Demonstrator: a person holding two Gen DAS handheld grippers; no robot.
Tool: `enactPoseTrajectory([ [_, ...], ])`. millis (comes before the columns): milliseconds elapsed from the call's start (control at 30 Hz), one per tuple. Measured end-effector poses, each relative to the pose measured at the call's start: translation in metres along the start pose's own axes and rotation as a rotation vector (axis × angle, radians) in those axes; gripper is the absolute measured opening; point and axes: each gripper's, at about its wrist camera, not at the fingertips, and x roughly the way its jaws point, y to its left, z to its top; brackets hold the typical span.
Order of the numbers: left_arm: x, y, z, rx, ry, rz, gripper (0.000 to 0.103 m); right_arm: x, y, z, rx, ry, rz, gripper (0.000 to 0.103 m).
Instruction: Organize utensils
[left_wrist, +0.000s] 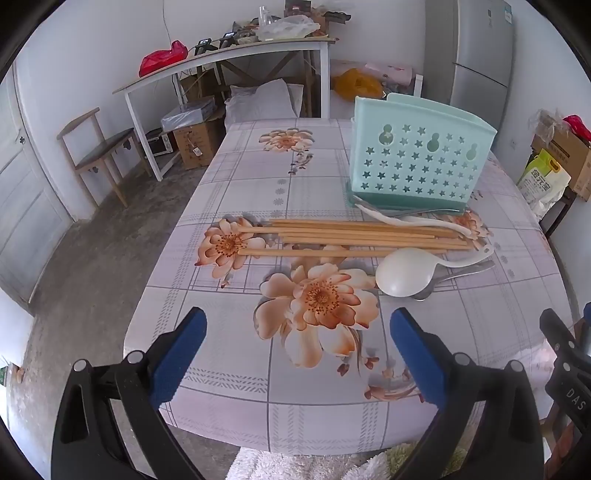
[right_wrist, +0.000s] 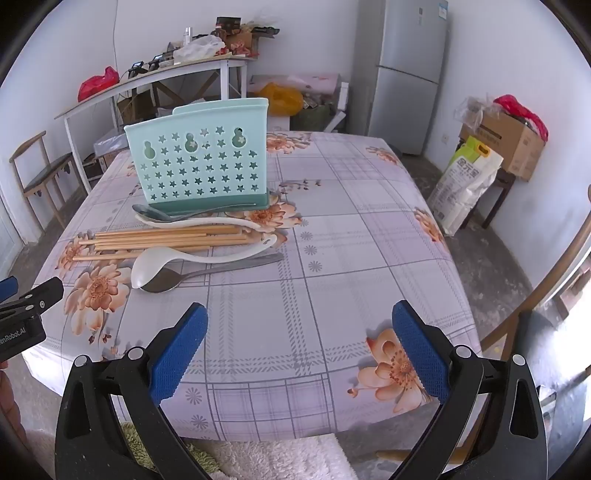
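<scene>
Utensil holder (right_wrist: 199, 162) upright mid-worktop (right_wrist: 332, 258), seemingly empty.
Chopsticks (right_wrist: 162, 238) and spoons (right_wrist: 192, 258) lie before it; left tongs (left_wrist: 297, 354) and right tongs (right_wrist: 299, 350) released, grasping nothing.

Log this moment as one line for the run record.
stage: start, nothing grasped | left gripper: open | right gripper: open | chopsticks, spoons: on table | holder: upright

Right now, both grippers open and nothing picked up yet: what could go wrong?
1. The white ladle lies over a metal spoon; gripping one may drag the other.
2. The chopsticks lie bunched together, so a grasp may take several or scatter them.
3. The holder is tall and narrow; a bump while loading could tip it.
</scene>
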Motion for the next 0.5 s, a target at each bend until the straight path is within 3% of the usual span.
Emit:
enactPoseTrajectory([
  [500,0.0004,-0.0005,0.0005,0.003,0.000,0.004,0.097,0.0000,0.0000,0.0015,0.002,-0.001,0.001,0.095],
])
